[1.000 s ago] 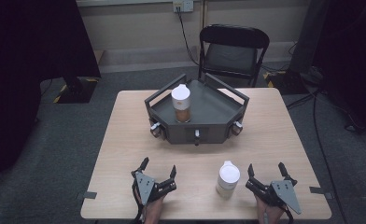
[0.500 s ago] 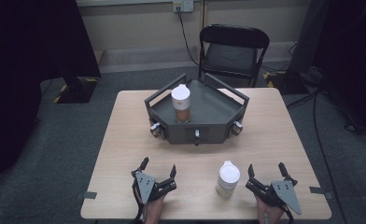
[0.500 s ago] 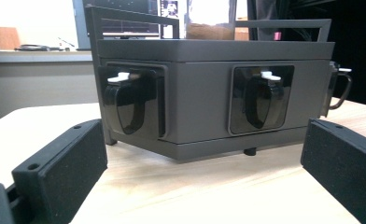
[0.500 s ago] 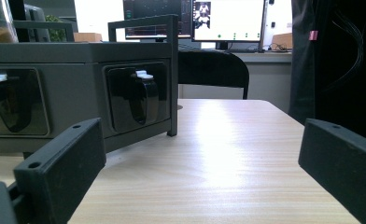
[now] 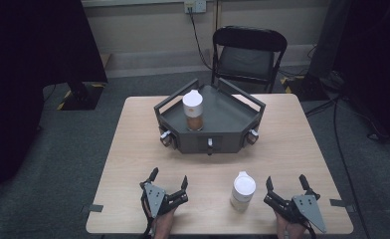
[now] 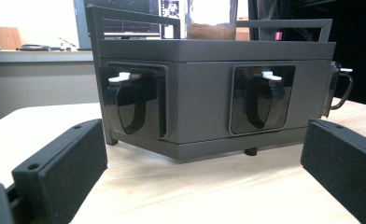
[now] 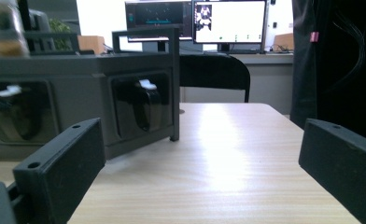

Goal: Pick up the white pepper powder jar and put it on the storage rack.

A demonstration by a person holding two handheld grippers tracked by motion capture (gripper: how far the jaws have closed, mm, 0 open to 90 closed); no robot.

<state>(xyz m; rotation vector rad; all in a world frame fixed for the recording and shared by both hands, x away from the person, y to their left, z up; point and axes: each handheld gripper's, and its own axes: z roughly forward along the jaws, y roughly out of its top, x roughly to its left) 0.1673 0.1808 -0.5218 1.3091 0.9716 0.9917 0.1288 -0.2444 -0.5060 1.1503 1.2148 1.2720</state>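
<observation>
Now both jaws are wide open; the right gripper [image 5: 285, 187] should slide gently around the cup [image 5: 243, 190] at lower middle; the left gripper [image 5: 169, 180] waits.

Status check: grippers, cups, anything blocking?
Left gripper and right gripper open, empty, near table edge. One lidded cup standing between them, untouched; second cup upright in dark tray. Nothing in the way.

White-lidded cup [image 5: 243, 190] upright on table's near edge, between grippers.
</observation>
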